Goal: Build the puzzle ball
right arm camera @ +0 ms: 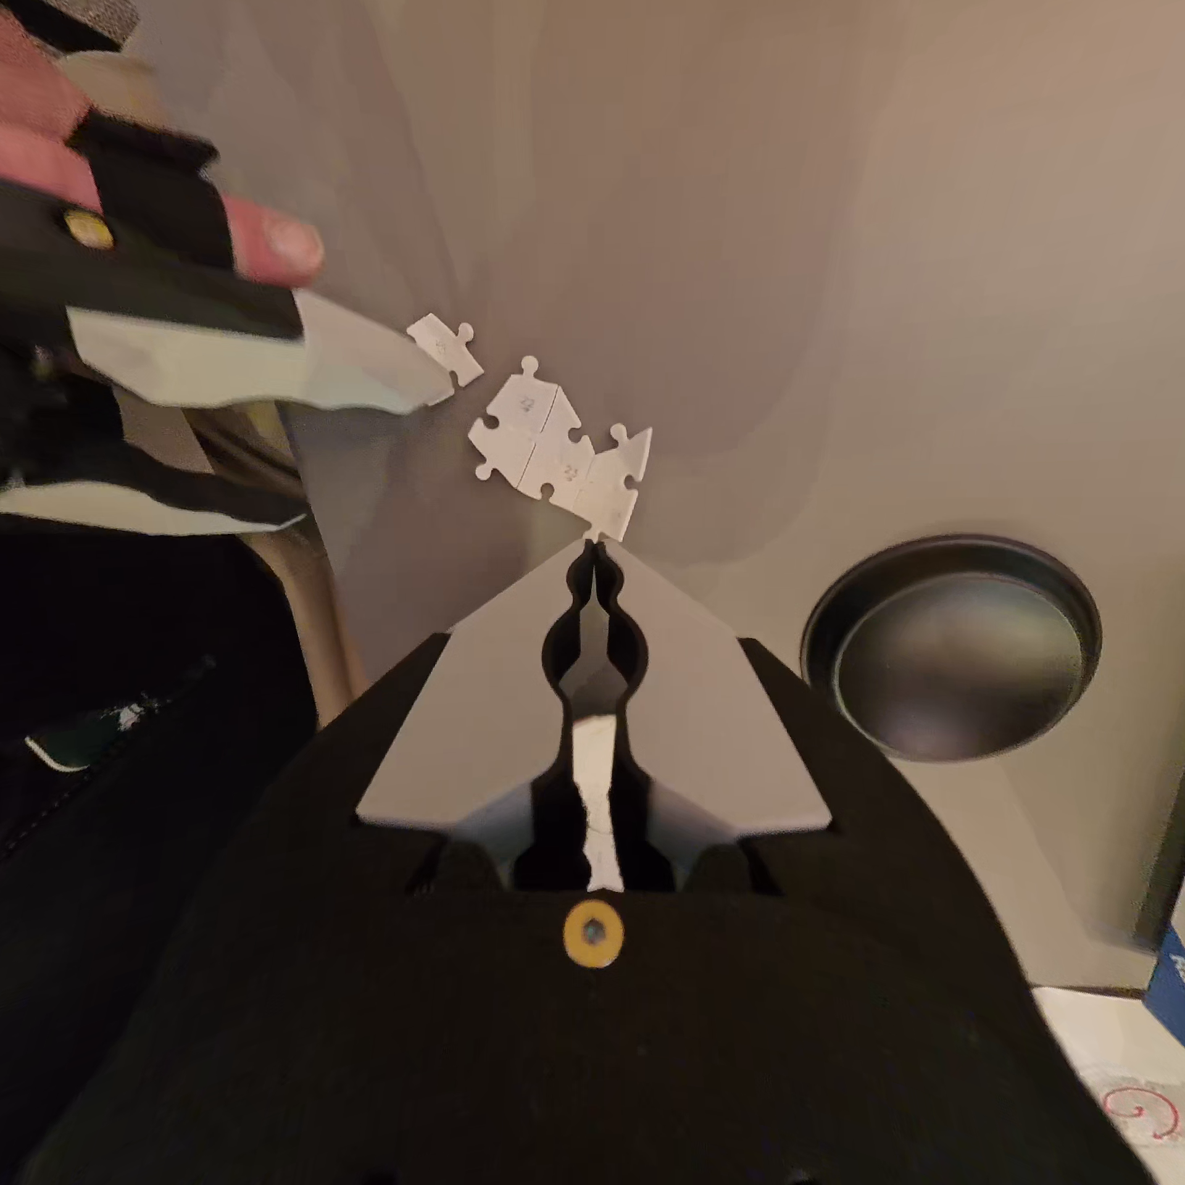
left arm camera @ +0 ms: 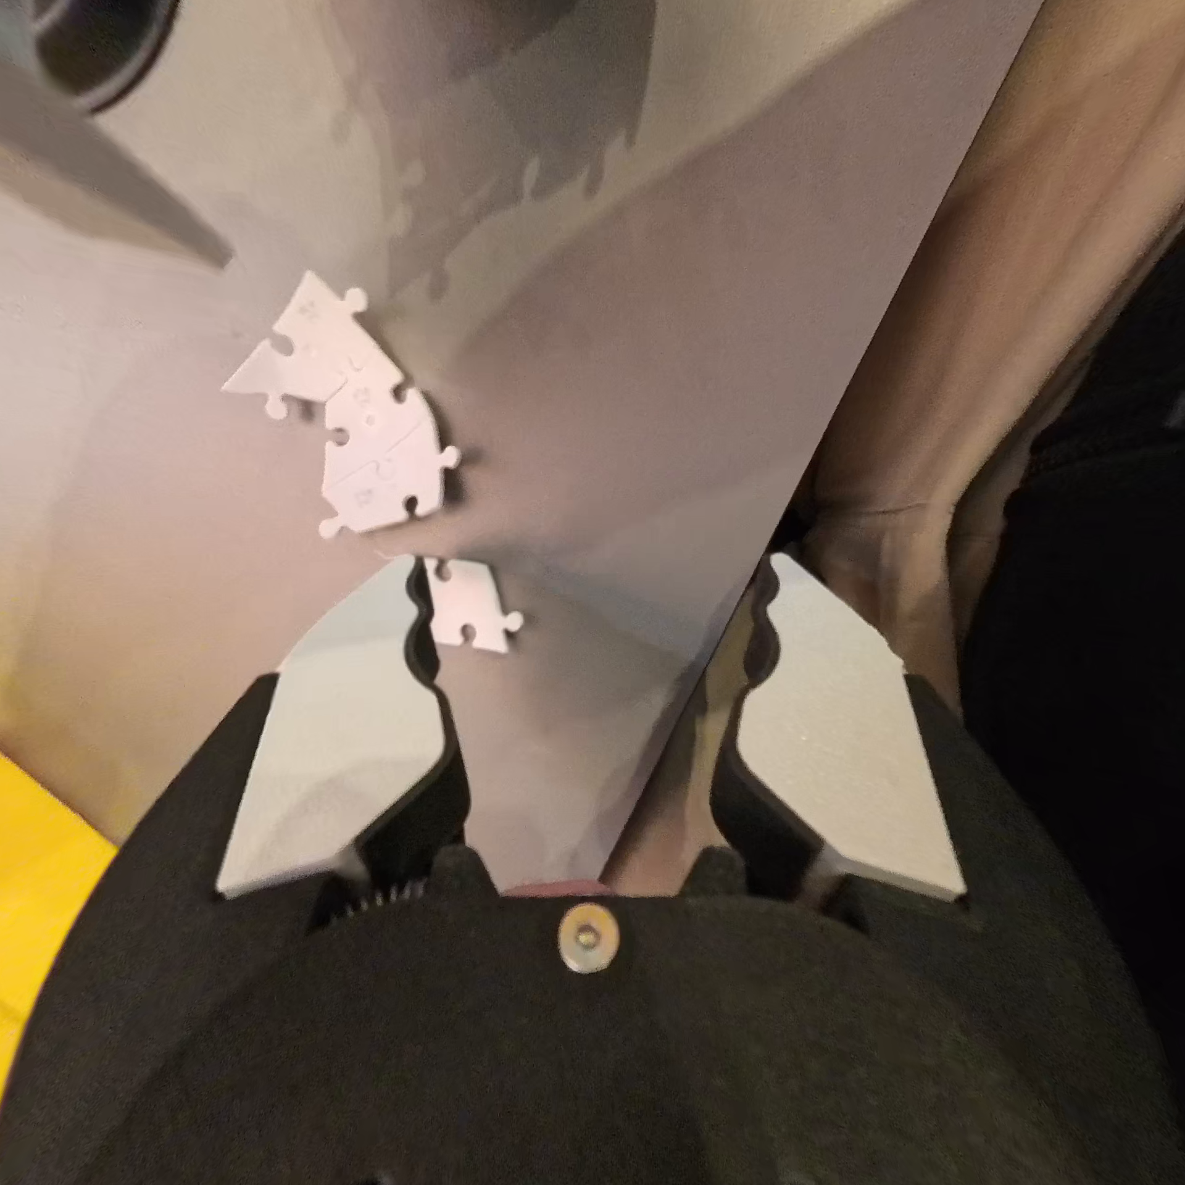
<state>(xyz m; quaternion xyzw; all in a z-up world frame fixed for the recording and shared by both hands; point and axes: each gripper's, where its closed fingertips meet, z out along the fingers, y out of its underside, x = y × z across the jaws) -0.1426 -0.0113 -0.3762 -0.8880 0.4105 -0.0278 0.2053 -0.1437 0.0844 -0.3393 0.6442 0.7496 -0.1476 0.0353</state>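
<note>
The right tongs are pressed together, their tips pinching the lower edge of a white cluster of joined puzzle pieces. The cluster stands just beyond those tips, lifted over the grey tabletop, and is made of about 4 interlocked pieces with knobs sticking out along its edges.

The left tongs are spread wide. A single loose puzzle piece sits against the inner side of their left finger, right by its tip; whether it is stuck to the pad or only resting against it cannot be told. In the left wrist view the cluster hangs just ahead of that finger's tip, slightly apart from the single piece.

From the right wrist view, the left tongs come in from the left side, with a person's hand on them, and the single piece lies at their upper fingertip, near the cluster but not touching it. A round black dish sits on the tabletop to the right of the right tongs. A person's forearm runs along the right edge of the left wrist view.
</note>
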